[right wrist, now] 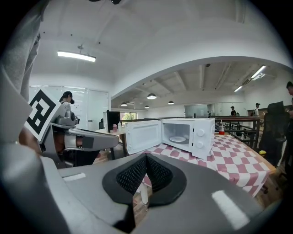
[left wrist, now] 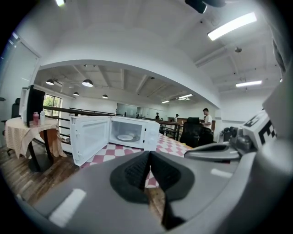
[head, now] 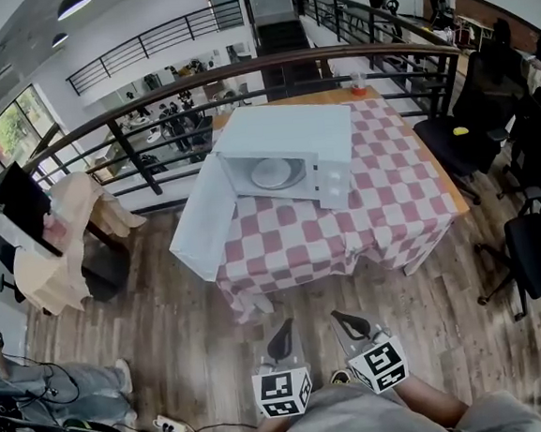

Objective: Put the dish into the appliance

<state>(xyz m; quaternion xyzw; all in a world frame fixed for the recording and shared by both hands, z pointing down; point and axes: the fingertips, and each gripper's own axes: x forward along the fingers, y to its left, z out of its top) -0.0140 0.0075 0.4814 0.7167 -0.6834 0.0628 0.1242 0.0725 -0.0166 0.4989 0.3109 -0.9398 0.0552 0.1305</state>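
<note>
On the red-and-white checked worktop (head: 391, 200) a white appliance (head: 287, 134) stands with its door open toward 9 o'clock and a white dish (head: 273, 172) inside, while the left gripper (head: 282, 336) and right gripper (head: 349, 321) hover side by side at 6 o'clock, well apart from it, over the wooden floor (head: 168, 332).

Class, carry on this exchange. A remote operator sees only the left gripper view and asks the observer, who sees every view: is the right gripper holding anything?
Observer: No. The right gripper has its jaws together, with nothing between them.
Operator: Is anything on the table behind the microwave?
Observer: Yes, a red cup with a straw stands there, beyond the microwave.
Operator: What controls does it have?
Observer: Two round knobs, one above the other, to the right of the cavity where the plate lies.
</note>
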